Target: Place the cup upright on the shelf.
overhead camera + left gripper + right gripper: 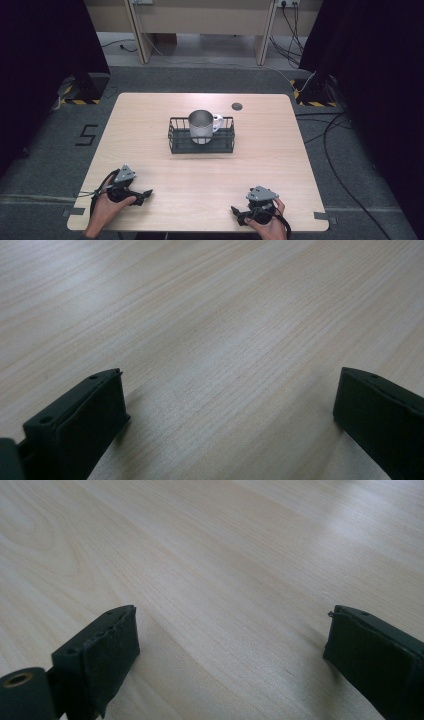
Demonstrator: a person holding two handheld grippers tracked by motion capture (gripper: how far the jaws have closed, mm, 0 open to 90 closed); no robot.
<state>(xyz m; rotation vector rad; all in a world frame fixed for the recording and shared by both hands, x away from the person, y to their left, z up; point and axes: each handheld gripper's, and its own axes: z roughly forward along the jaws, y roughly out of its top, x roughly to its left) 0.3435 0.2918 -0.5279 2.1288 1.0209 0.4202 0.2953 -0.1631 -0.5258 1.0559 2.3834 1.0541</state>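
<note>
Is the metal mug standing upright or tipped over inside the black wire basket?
Upright. In the high view the mug stands in the wire basket with its round mouth facing up and its handle out to the side.

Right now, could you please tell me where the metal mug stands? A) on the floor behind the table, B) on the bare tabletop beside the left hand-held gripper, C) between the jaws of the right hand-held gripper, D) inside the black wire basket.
D: the metal mug stands upright inside the black wire basket at mid-table.
</note>
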